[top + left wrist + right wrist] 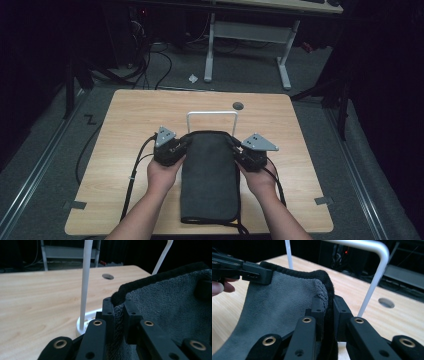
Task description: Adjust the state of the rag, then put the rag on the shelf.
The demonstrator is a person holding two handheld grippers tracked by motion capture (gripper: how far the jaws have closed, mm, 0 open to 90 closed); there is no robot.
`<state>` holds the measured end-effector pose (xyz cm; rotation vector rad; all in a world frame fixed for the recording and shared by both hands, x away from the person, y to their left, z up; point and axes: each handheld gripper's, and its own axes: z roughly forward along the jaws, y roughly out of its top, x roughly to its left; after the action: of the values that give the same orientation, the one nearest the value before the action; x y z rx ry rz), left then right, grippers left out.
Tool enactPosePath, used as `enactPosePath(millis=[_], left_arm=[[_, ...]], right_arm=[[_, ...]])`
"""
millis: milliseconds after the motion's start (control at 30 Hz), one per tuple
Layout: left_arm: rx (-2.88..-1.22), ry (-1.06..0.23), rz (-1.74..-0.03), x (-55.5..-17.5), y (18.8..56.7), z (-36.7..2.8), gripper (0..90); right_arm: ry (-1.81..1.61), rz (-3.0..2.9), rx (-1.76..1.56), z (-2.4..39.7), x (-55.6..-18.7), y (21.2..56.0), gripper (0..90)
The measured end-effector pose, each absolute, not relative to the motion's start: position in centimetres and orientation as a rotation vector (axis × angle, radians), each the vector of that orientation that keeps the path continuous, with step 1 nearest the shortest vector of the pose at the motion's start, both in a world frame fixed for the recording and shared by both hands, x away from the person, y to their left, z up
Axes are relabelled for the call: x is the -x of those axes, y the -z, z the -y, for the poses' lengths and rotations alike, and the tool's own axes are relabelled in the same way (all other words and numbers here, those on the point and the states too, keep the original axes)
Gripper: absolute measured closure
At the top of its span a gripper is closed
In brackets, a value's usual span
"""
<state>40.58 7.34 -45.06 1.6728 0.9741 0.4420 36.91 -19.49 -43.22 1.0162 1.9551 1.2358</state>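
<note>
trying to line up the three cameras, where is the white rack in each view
High view: the white rack stands at table centre, just beyond the far edge of the grey towel.
Left gripper view: its near post rises left of centre, its far post at upper right, past the towel.
Right gripper view: its bar arches across the top right, behind the towel.
Shared landmark: the round hole in the tabletop.

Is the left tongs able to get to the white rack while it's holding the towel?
Probably yes. The left tongs grip a corner of the grey towel just in front of the white rack, with bare table between them. But they are shut on the towel, so it would come along.
</note>
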Motion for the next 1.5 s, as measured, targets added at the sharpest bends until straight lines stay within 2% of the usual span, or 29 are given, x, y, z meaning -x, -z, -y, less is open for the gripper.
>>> enactPosePath(millis=[367, 1500], left_arm=[[-1.623, -0.492, -0.928, -40.8, 42.1, -7.5, 82.0], [-1.495, -0.657, -0.814, -42.8, 36.1, -8.1, 82.4]], right_arm=[[-1.28, -1.882, -0.978, 19.6, -37.2, 40.6, 81.9], [-1.349, -1.742, -0.891, 18.6, -39.4, 35.7, 81.9]])
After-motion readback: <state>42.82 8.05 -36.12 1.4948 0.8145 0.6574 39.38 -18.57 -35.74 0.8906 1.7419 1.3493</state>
